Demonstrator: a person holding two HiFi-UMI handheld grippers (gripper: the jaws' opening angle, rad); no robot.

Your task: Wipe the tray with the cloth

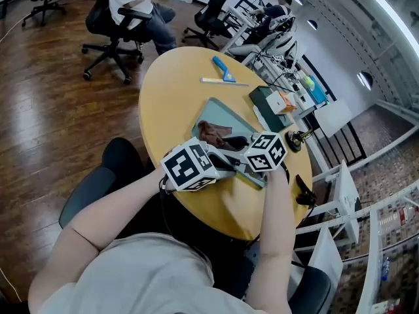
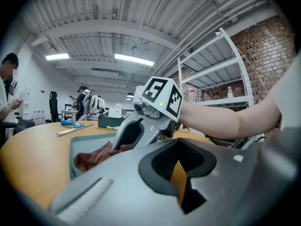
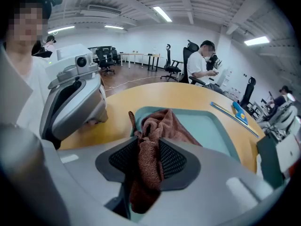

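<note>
Round yellow wooden table (image 1: 163,90) under me, and the long teal plastic tray (image 3: 207,126) runs lengthwise straight ahead of my right gripper (image 3: 146,166). That claw's clamped on the brown terry cloth (image 3: 160,124), which trails forward onto the tray's near end. My left gripper (image 2: 178,168) sits alongside, pinched together and empty.

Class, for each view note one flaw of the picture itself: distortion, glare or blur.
Head view: fisheye bends the table edge and the floorboards. Left gripper view: black corners, ceiling lights glare. Right gripper view: the cloth is sharp; the tray rim bows.
</note>
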